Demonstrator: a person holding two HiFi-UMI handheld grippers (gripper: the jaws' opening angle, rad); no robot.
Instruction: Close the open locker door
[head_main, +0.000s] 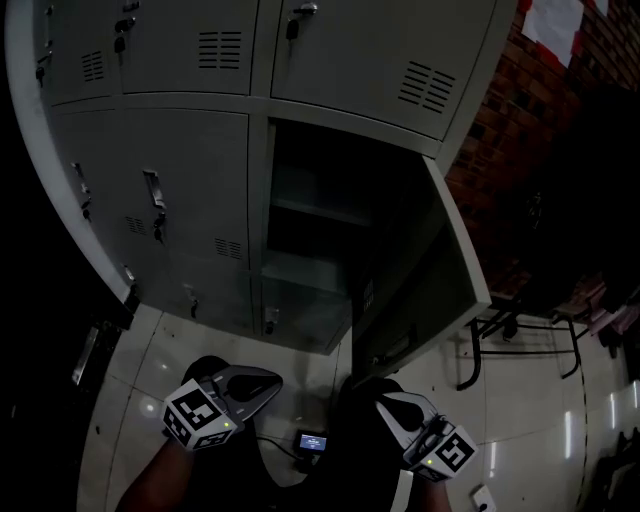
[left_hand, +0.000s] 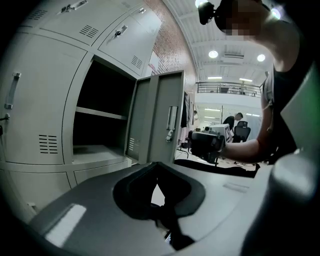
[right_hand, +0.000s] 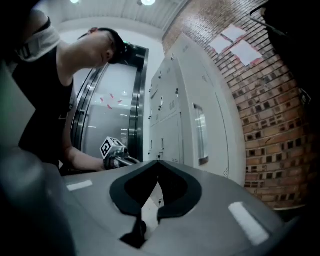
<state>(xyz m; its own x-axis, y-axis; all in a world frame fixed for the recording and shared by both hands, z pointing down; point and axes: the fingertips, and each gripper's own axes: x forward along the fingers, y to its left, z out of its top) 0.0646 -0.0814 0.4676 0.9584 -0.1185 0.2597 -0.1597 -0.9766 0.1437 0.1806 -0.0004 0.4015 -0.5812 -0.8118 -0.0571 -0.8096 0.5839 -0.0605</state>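
Item: one bank of grey steel lockers (head_main: 190, 150), seen from the floor in front of it.

- Locker door (head_main: 425, 285): one, standing open. It was swung out to the right of its compartment in the middle row, inner face showing. Every other door in view was shut.
- Open compartment: one, holding one shelf (head_main: 310, 212) with nothing on it.
- Left tongs (head_main: 268, 383): one, jaws closed tip to tip with nothing between them. They were held low over the tiles, well apart from the door.
- Right tongs (head_main: 386, 403): one, jaws likewise closed and empty. They were held just below the door's lower corner and did not touch it.
- Marker cubes: two, one per tongs, at (head_main: 192, 413) and (head_main: 453, 453).
- Small device with a lit screen (head_main: 312, 441): one, lying on the floor between the two tongs.
- Brick wall (head_main: 545, 130): one, to the right of the lockers, with at least two paper sheets (right_hand: 245, 51) pinned to it.
- Black metal frame (head_main: 520, 335): one, standing beside the wall.
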